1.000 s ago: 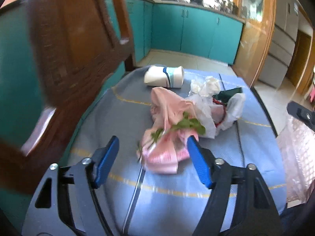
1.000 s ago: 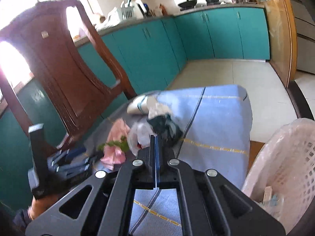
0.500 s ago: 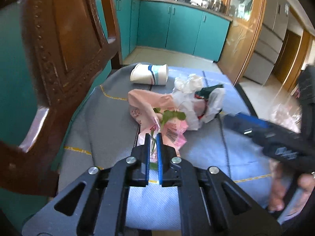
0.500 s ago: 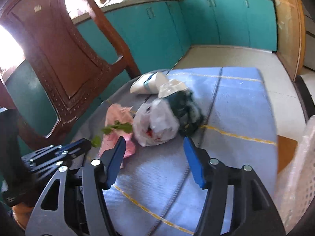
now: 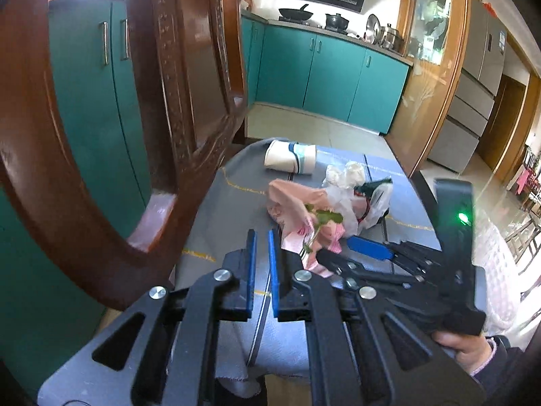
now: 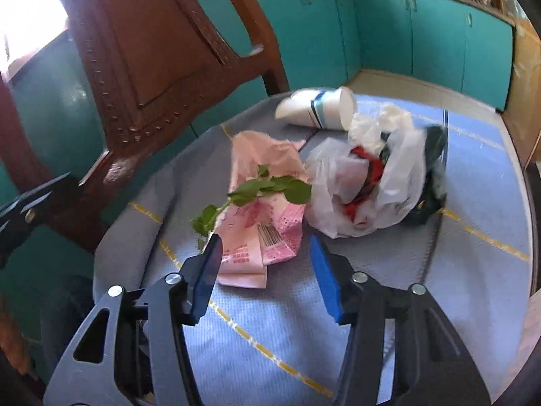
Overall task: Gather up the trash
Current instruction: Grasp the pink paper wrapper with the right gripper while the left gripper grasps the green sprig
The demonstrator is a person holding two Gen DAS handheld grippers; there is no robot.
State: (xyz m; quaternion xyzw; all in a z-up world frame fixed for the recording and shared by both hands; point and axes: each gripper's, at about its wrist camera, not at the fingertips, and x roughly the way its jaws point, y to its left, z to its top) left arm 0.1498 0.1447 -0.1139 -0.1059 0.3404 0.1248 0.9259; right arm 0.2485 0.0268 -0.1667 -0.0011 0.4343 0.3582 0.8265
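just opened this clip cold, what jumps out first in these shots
A heap of trash sits mid-cloth: a pink printed wrapper with a leafy green sprig across it, and beside it a white plastic bag stuffed with red and dark scraps. A tipped paper cup lies behind them, near the carved wooden chair. The right gripper stands open just short of the wrapper.
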